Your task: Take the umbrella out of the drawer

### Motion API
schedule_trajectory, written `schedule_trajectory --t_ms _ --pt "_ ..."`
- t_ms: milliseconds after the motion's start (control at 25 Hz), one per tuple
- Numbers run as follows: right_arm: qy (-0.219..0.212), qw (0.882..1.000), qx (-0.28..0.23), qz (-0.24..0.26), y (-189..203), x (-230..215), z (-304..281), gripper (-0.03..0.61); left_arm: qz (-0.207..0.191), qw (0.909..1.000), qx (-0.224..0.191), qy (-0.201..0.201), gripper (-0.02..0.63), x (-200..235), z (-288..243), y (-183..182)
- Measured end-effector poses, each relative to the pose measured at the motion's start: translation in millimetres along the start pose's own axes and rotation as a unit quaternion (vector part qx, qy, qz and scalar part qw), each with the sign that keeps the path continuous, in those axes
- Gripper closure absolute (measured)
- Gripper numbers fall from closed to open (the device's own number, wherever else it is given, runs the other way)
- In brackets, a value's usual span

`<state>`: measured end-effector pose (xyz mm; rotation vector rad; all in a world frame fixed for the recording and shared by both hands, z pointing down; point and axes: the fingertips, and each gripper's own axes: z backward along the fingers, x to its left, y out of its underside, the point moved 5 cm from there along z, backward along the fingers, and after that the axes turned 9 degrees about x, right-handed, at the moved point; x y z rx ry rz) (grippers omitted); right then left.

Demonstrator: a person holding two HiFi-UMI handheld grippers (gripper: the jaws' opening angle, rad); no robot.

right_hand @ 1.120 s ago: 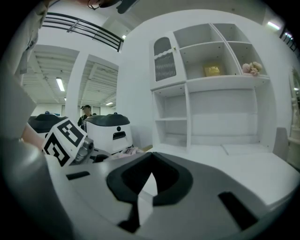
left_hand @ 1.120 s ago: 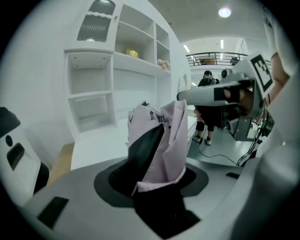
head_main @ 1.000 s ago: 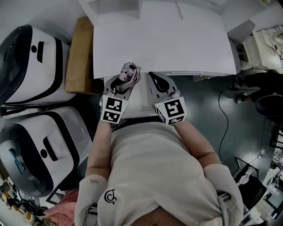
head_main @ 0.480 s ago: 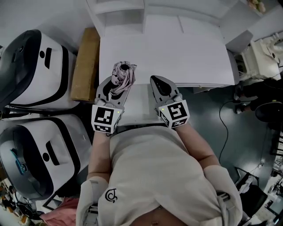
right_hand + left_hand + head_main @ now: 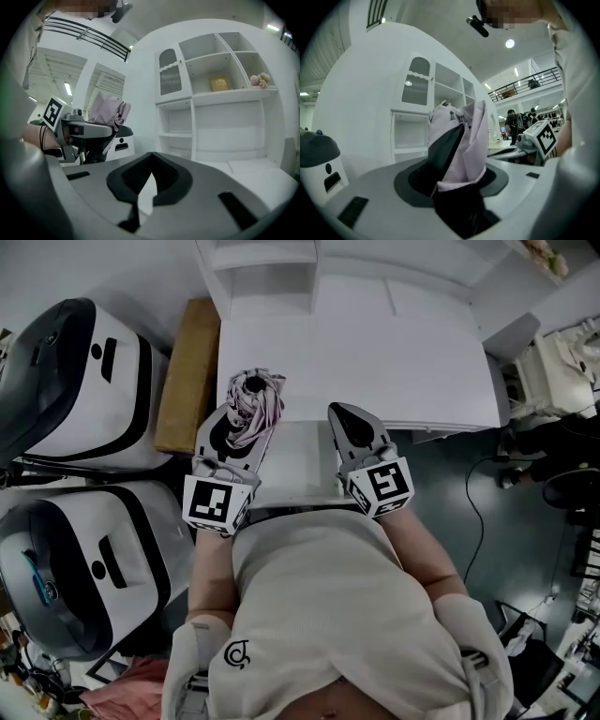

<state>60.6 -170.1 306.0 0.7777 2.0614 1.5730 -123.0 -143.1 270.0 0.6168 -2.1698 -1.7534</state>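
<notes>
The head view looks down on the end of the umbrella (image 5: 253, 397). Its dark round cap faces the camera, with pink fabric bunched around it. It hangs over the left front corner of the white surface (image 5: 394, 352), clear of the pulled-out drawer (image 5: 302, 463) between the two grippers.

Only the left gripper view gives the umbrella's length. It stands close to upright across the left gripper (image 5: 242, 421), and pink and black folds rise from the fingers (image 5: 370, 197), which pinch its dark lower part.

The right gripper view shows the right gripper (image 5: 342, 414) with its fingers (image 5: 117, 180) pressed together at the tips and nothing between them. Off to its left, the other gripper carries the umbrella at about the same height.

That view also shows the white shelf unit (image 5: 225, 112) front-on. One upper compartment holds a yellowish box (image 5: 219, 84), and pale flowers (image 5: 259, 79) sit in the compartment to its right. From above, the unit is only a white top edge.

A brown cardboard box (image 5: 187, 376) lies beside the surface's left end and is seen only from the head.
</notes>
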Motion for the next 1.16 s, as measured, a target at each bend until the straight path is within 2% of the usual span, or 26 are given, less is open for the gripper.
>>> schedule_trajectory --t_ms 360,600,800,1160 --pt "-0.010 1.000 -0.010 0.016 -8 2 11 0.574 0.008 0.9998 0.008 -0.014 0.388 0 0 3" --pt "-0.003 1.000 -0.006 0.009 -4 1 13 0.574 0.009 0.9998 0.015 -0.009 0.387 -3 0 4" --pt "0.004 1.000 -0.005 0.029 0 1 21 0.574 0.006 0.9996 0.029 -0.002 0.387 -10 -1 11" --pt "0.006 0.999 -0.017 0.039 -2 -2 32 0.574 0.009 0.9995 0.031 -0.002 0.387 -19 -3 13"
